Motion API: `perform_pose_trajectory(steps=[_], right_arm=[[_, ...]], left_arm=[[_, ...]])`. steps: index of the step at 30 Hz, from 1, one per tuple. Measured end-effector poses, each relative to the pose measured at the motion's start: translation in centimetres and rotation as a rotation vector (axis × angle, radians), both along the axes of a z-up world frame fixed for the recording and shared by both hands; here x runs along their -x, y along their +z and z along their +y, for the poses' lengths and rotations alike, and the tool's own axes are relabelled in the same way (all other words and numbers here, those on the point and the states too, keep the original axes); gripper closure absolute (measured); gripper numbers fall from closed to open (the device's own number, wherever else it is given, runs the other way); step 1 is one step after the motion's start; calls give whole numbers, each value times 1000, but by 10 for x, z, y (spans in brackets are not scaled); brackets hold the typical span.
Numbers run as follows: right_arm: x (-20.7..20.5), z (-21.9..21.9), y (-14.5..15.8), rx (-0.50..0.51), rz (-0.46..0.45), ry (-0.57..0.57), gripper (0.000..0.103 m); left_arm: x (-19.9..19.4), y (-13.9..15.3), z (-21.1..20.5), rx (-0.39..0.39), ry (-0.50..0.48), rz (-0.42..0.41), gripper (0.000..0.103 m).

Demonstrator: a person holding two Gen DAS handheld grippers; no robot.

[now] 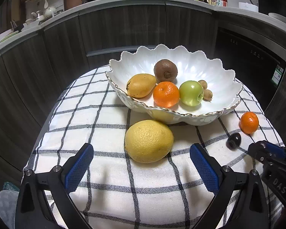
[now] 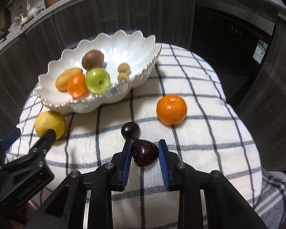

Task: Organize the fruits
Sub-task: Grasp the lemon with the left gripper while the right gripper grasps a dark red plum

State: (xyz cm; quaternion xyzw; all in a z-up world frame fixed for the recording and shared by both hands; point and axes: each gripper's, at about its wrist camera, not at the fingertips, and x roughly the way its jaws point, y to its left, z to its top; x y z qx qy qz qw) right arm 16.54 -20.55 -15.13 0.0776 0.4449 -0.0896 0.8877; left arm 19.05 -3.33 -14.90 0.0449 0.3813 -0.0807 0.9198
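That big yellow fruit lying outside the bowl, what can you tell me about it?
The yellow citrus fruit is large, roundish and slightly oval, with dull, pitted, unbroken peel. It lies on the checked cloth just in front of the white scalloped bowl, close to its base; whether they touch is unclear. It is the largest fruit in view. The left claw is open, its blue pads either side of it and a little short, not touching.

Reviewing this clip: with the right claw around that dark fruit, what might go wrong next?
1. The right claw grips the dark plum only near its fingertips, so it might slip out when lifted.
2. A second dark fruit sits just ahead and may get nudged and roll.
3. The left claw is open behind the large lemon, which lies close against the bowl; closing in might push it against the bowl.
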Motion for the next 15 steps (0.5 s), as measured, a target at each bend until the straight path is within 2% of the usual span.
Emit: perform_pose_trajectory(steps=[7,15], right_arm=[[3,1,15,34,-58,-6,74],[-6,3,14,27,-58,7,74]], left_arm=[[-5,1,-6,11,-9,0,0],[-15,-4,-7,19,0,12,0]])
